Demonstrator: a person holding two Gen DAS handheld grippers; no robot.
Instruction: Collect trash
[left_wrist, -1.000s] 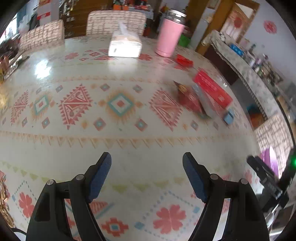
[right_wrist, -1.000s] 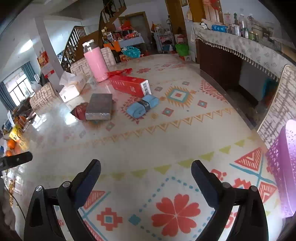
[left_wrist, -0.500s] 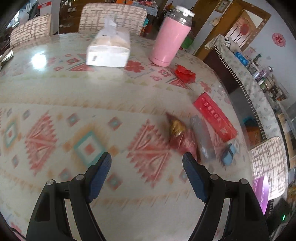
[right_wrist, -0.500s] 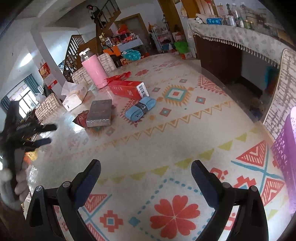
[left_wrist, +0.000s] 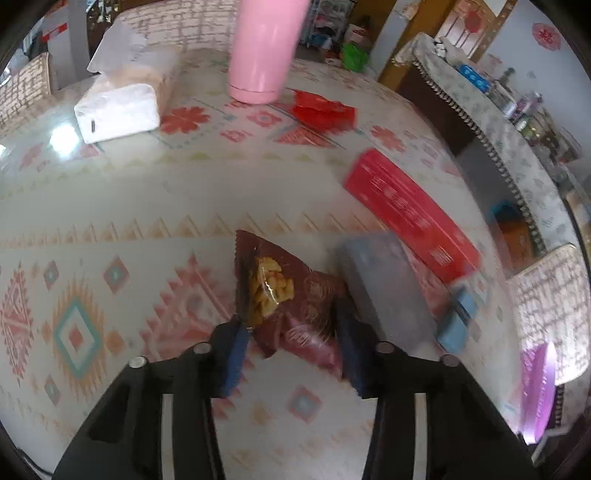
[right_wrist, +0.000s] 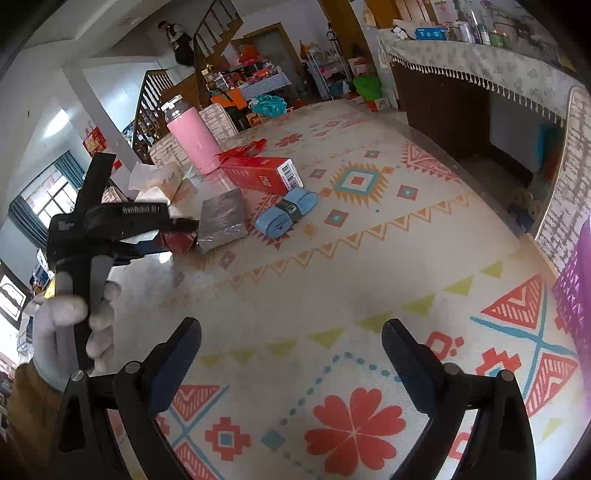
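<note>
A dark red snack bag (left_wrist: 291, 299) with a clear window of yellow chips lies flat on the patterned tablecloth (left_wrist: 110, 206), and everything else is placed from it. The left gripper (left_wrist: 291, 343) reaches over the bag's near end: its blue-padded fingers (left_wrist: 234, 356) stand on either side of the bag, close to its edges, though blur hides whether they are actually pressing it. From the right wrist camera the same gripper (right_wrist: 173, 230) appears side-on, held by a white-gloved left hand (right_wrist: 70, 325), its tips at the bag (right_wrist: 177, 240).

Touching the bag's right edge is a grey rectangular block (left_wrist: 384, 288). Just beyond that block lies a long red carton (left_wrist: 410, 214), and near the block's right side is a blue roll (left_wrist: 460, 317). Well behind the bag stand a pink tumbler (left_wrist: 262, 48) and, to its right, a crumpled red wrapper (left_wrist: 323, 110); a white tissue pack (left_wrist: 122, 99) sits far back to the left of the bag.

The right gripper (right_wrist: 291, 365) hovers well apart from the bag, over a red flower print, its fingers spread wide with nothing between them. A purple basket (right_wrist: 576, 288) shows at the table's right edge.
</note>
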